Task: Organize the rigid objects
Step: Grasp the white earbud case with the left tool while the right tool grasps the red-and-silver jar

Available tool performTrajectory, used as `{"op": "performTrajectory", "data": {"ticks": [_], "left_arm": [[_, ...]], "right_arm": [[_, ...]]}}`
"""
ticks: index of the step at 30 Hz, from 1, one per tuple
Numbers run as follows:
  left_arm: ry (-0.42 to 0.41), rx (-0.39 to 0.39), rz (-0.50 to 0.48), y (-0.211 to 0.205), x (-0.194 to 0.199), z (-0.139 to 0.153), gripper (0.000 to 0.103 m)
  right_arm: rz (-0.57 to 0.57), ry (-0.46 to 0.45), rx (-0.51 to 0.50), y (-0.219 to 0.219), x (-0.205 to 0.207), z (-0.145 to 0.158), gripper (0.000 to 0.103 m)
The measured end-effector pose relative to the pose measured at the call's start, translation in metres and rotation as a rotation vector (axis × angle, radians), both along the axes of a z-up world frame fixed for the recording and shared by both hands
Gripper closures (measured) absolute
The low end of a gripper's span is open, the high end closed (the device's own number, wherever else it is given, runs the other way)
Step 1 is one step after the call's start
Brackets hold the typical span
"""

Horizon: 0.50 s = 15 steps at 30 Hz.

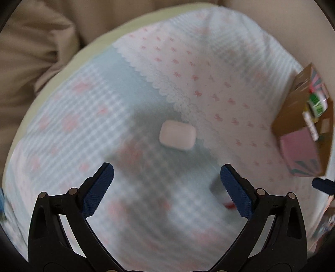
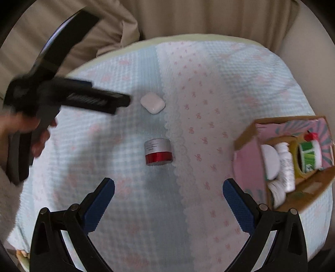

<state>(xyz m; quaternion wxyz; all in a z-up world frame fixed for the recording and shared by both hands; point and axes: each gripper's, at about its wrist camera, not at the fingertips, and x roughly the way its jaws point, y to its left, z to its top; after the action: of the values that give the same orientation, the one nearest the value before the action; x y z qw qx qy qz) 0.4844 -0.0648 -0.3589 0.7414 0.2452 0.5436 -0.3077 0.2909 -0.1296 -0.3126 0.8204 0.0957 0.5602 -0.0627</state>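
A small white rounded case [image 1: 178,135] lies on the patterned cloth, just ahead of my open, empty left gripper [image 1: 167,180]. It also shows in the right wrist view [image 2: 152,103], with the left gripper [image 2: 117,102] just left of it. A silver and red jar [image 2: 158,151] lies on its side ahead of my open, empty right gripper [image 2: 168,192]; part of it shows behind the left gripper's right finger [image 1: 229,204]. A cardboard box [image 2: 247,138] with a pink lining holds bottles and tape rolls at the right.
The round table is covered by a blue and white cloth [image 2: 209,83] with pink bows. The box also shows at the right edge of the left wrist view [image 1: 293,117]. Beige curtain [image 2: 188,16] hangs behind the table.
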Motion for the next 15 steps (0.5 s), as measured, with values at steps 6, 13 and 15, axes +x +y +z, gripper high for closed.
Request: {"op": "performTrajectory", "data": {"ticks": [6, 13, 15], "left_arm": [[0.025, 0.047, -0.101, -0.032, 0.022, -0.051, 0.007], [0.056, 0.068, -0.143, -0.044, 0.031, -0.083, 0.019], [0.043, 0.058, -0.158, -0.045, 0.031, -0.083, 0.019]], "right_arm": [[0.000, 0.019, -0.015, 0.006, 0.035, -0.049, 0.006], [0.005, 0.061, -0.001, 0.010, 0.062, -0.089, 0.016], [0.012, 0.072, 0.000, 0.011, 0.067, -0.097, 0.017]]}}
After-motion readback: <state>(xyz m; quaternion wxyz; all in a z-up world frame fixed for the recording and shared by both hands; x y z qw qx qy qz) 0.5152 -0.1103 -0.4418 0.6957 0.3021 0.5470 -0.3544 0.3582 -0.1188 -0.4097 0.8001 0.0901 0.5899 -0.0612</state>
